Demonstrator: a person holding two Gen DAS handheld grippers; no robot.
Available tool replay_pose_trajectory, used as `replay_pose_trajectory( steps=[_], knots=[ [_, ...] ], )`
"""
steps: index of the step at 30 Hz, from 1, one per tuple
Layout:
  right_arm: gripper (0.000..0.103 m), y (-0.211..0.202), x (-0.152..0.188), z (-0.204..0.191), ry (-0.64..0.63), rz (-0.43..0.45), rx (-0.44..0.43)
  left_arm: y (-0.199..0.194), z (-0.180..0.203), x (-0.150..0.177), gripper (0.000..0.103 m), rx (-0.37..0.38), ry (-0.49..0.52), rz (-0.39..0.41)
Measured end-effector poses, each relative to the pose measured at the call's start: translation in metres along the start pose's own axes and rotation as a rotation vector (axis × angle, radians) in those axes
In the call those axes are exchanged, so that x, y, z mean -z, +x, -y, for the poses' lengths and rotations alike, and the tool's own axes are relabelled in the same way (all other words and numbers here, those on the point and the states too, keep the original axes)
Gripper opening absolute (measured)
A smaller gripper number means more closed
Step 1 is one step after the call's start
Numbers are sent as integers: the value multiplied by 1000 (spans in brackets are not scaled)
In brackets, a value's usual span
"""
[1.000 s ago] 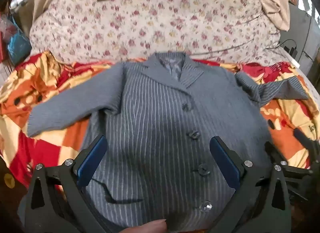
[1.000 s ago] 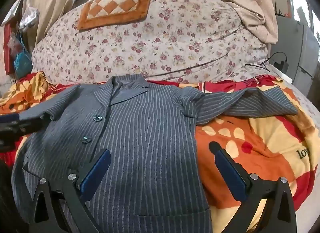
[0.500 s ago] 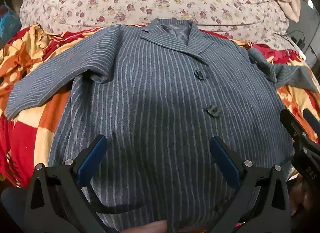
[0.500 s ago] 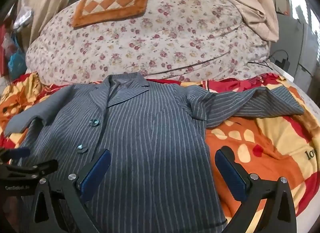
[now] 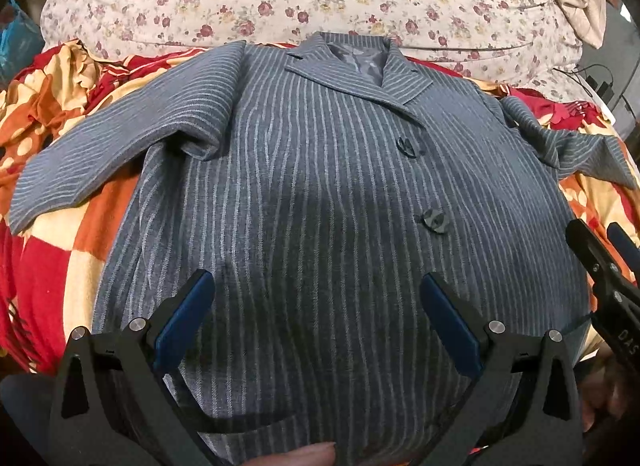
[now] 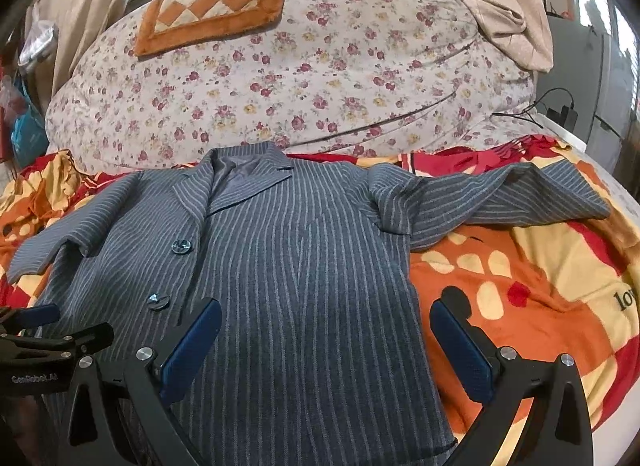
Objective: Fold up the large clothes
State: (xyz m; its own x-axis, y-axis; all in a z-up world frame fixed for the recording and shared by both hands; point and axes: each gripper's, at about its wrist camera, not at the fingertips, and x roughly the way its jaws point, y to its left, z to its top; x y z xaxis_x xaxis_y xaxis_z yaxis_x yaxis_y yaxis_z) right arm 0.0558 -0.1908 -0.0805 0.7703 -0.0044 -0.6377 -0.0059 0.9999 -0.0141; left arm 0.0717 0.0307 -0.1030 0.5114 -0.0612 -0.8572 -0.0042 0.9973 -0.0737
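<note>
Grey pinstriped jacket (image 5: 320, 193) spread flat, front up, on red-orange patterned blanket (image 6: 520, 286), collar pointing away from both tongs. Left gripper (image 5: 316, 318) spread wide, holding nothing, above lower front panel; second button (image 5: 434, 221) just ahead of its right finger. Right gripper (image 6: 324, 342) likewise spread wide and empty, straddling jacket side edge: left finger over fabric, right finger over blanket. Sleeves extended outward to either side. Floral quilt (image 6: 320, 65) beyond collar.
</note>
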Motion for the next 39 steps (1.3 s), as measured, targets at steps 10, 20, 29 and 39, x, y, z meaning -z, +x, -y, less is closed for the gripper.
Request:
replay_pose_trajectory(
  steps=[10, 20, 29, 39],
  knots=[
    [103, -2, 2, 1, 1, 2, -2, 2, -2, 2, 102, -14, 5, 4],
    [103, -4, 1, 3, -1, 4, 1, 2, -3, 2, 102, -24, 3, 5],
    [103, -5, 1, 4, 0, 4, 1, 2, -3, 3, 102, -25, 6, 3],
    [103, -9, -4, 8, 4, 8, 7, 1, -1, 2, 102, -30, 9, 7]
  ],
)
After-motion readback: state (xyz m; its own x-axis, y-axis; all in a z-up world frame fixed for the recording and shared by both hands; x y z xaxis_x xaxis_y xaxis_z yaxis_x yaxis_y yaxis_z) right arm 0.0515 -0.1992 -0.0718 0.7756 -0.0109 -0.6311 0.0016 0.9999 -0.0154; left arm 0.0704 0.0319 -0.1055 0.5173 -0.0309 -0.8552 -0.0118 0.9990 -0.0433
